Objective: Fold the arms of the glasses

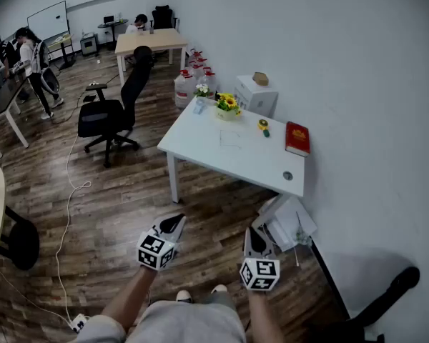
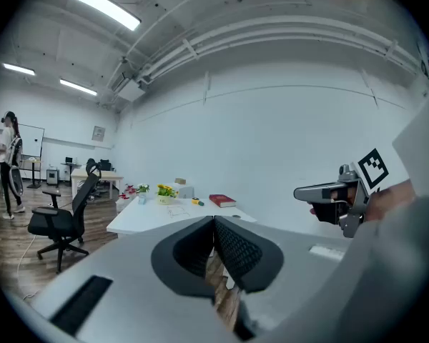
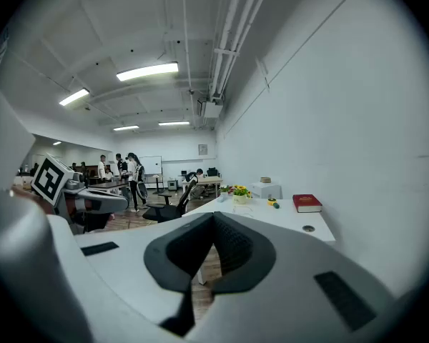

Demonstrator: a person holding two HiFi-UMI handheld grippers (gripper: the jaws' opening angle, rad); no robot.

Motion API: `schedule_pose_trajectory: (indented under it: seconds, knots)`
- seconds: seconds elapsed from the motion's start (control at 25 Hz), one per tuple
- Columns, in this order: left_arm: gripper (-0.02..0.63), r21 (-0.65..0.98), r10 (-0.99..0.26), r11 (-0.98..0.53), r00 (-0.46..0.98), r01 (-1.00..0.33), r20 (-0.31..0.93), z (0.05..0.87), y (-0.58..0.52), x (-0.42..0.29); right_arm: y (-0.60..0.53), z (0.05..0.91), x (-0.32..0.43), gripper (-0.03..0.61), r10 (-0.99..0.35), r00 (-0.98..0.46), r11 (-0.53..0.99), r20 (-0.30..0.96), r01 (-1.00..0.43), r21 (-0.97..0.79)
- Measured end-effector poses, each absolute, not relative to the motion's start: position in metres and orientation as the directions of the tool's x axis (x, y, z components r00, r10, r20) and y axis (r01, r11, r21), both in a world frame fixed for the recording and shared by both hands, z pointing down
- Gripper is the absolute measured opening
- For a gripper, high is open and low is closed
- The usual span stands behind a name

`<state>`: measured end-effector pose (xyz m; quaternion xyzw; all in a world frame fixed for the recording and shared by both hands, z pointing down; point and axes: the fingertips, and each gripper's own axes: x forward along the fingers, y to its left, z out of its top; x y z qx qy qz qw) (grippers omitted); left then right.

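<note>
Left gripper (image 2: pixel 214 221): we see its jaws pressed together with nothing between them. It is held in the air over the floor, well short of the table.
Right gripper (image 3: pixel 214 217): its jaws are closed too, and empty. It sits beside the left one at about the same height, and the two do not touch.
Floor (image 1: pixel 107 206): dark wood planks lie under us, with a white cable (image 1: pixel 66 213) trailing across them on the left.
Heap (image 1: pixel 289 224): something white lies on the floor at the table's near right corner, by the wall. We cannot make out what it is.
Table (image 1: pixel 222 164): white, set against the right wall, well ahead of both grippers.
Glasses (image 1: pixel 230 138): a thin, faint frame lying flat near the middle of the table. We cannot tell how the arms stand, and neither gripper is near it.
Book (image 1: pixel 297 138): red, lying flat on the table's wall side.
Flowers (image 1: pixel 227 103): yellow, in a small pot at the table's far end.
Chair (image 1: pixel 111 113): black, on wheels, just left of the table.
Bottles (image 1: pixel 189 81): large, red-capped, on the floor beyond the table.
Cabinet (image 1: pixel 257 95): white, by the wall past the table, with a small brown thing on top.
People (image 1: pixel 28 56): standing by desks at the far left of the room.
</note>
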<state>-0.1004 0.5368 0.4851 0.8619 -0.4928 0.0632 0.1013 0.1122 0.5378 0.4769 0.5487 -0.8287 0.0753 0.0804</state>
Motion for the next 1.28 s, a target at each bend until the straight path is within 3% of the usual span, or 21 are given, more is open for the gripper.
schedule_pose_trajectory:
  seconds: [0.36,0.48,0.52,0.64,0.72,1.28]
  knots:
    - [0.006,0.110,-0.837,-0.497,0.508,-0.861,0.203,0.489,0.539,-0.103,0.540,0.479,0.116,-0.001,-0.911,-0.371,0.364,0.183,-0.929,-0.070]
    - [0.009,0.114,-0.832,-0.500,0.513,-0.858,0.210,0.493,0.541,-0.103,0.542,0.480,0.113,0.078,-0.909,-0.380,0.372,0.169,-0.925,-0.079]
    - [0.030,0.122,-0.831,-0.500,0.514,-0.858,0.211,0.494,0.542,-0.103,0.542,0.481,0.113,0.118,-0.911,-0.379,0.371,0.166,-0.925,-0.079]
    - [0.229,0.170,-0.827,-0.497,0.524,-0.851,0.202,0.497,0.541,-0.103,0.542,0.483,0.113,0.219,-0.918,-0.366,0.358,0.153,-0.931,-0.078]
    - [0.270,0.171,-0.831,-0.494,0.520,-0.853,0.198,0.497,0.542,-0.104,0.541,0.482,0.114,0.262,-0.923,-0.356,0.349,0.145,-0.934,-0.072]
    - [0.278,0.194,-0.798,-0.517,0.551,-0.834,0.244,0.519,0.515,-0.092,0.511,0.496,0.121,0.282,-0.928,-0.337,0.324,0.159,-0.940,-0.103]
